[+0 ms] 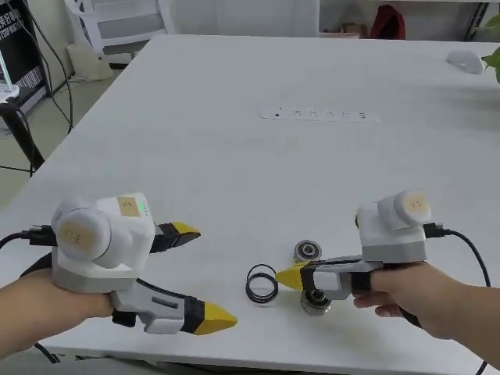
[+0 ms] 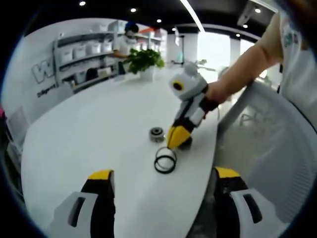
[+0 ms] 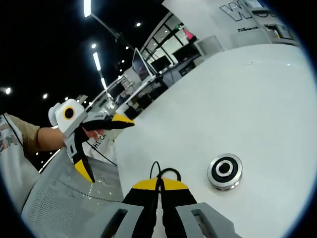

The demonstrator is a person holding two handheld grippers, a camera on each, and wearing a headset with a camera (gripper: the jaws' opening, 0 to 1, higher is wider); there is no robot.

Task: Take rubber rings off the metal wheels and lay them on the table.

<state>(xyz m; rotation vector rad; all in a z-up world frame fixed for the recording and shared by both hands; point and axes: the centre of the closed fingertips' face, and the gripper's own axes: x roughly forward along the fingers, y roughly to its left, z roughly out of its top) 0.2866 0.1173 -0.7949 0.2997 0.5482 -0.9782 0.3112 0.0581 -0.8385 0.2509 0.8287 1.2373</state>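
R gripper [image 1: 291, 275] lower right of head view: jaws closed, tip touching edge of rubber rings [image 1: 262, 283] lying on table [image 1: 234, 156]; can't tell if it's pinching one. L gripper [image 1: 199, 273] lower left: jaws wide open, empty. Metal wheel [image 1: 307, 251] just above rings, 2nd wheel [image 1: 315, 302] under R gripper. Looks like lay-down step. Next, prob: back R off, steady a wheel w/ L, peel w/ R.

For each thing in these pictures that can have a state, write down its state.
rubber rings: loose, lying flat on the table.
left gripper: open, holding nothing.
right gripper: shut, tips touching the rubber rings.
far wheel: lying flat, metal rim showing.
near wheel: partly hidden under the right gripper.
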